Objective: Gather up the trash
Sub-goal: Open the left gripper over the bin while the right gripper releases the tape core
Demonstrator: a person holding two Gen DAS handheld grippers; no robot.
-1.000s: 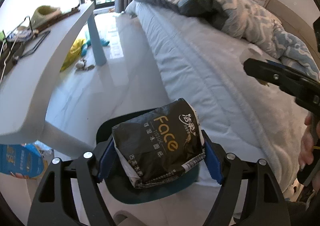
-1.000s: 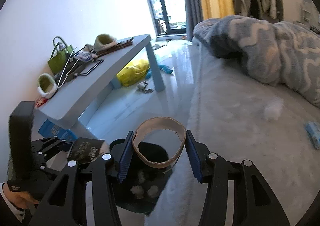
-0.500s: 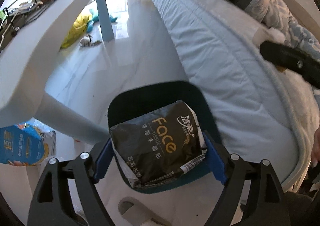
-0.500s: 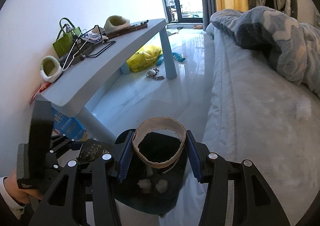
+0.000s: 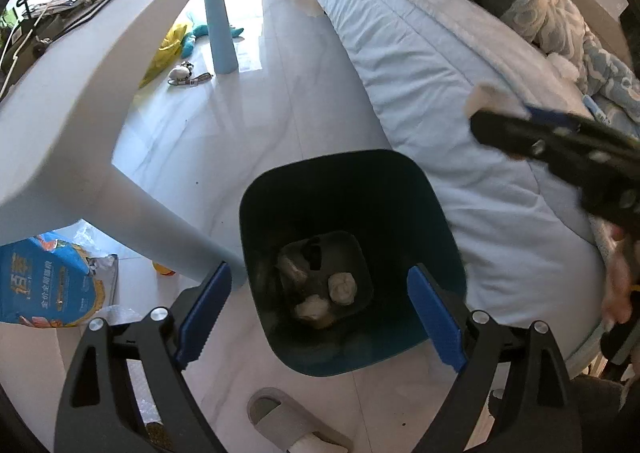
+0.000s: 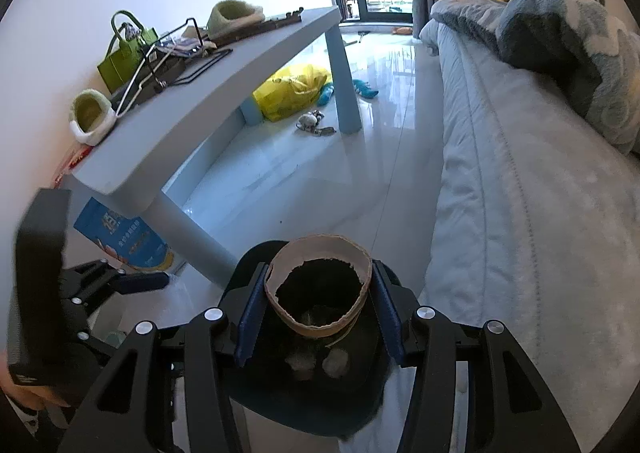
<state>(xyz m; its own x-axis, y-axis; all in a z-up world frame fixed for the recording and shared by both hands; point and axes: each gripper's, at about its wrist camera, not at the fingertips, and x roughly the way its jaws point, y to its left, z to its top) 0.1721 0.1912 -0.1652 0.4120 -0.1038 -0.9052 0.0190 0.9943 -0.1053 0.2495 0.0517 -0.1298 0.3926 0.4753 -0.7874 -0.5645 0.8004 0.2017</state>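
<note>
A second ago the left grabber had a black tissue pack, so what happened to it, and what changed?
The left gripper opened and let the pack go; its fingers are now empty above the dark trash bin, where crumpled paper lies. Whether the dark shape at the bottom is the pack is unclear. The right gripper still clamps the cardboard ring over the bin.

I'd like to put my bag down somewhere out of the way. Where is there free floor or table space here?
Bare floor runs between the table and the bed. The table's near end is bare; its far end is cluttered. Crowded: around the bin, the blue bag and the yellow bag.
</note>
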